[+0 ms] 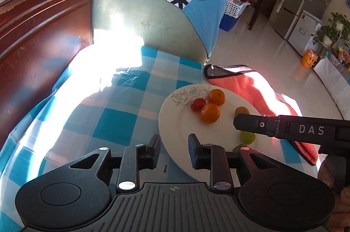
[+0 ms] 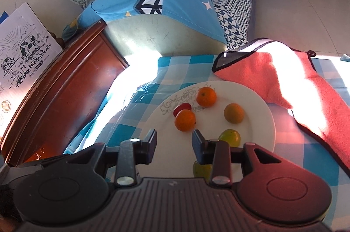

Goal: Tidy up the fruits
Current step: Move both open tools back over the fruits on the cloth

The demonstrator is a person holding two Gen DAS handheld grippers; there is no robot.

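Now | right gripper (image 2: 174,140) wide open, empty, above plate (image 2: 258,100) | left gripper (image 1: 174,145) open, empty | I'd straddle near mandarin (image 2: 185,120), squeeze softly.

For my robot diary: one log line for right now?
plate: six fruits | left gripper: open, at plate rim | right gripper: open over plate | nothing held

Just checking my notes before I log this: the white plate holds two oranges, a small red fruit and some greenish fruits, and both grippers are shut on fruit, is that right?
Not quite. The fruits on the white plate are as you say, but neither gripper holds anything. The right wrist view shows the right gripper open above the plate, and the left wrist view shows the left gripper open at its rim.
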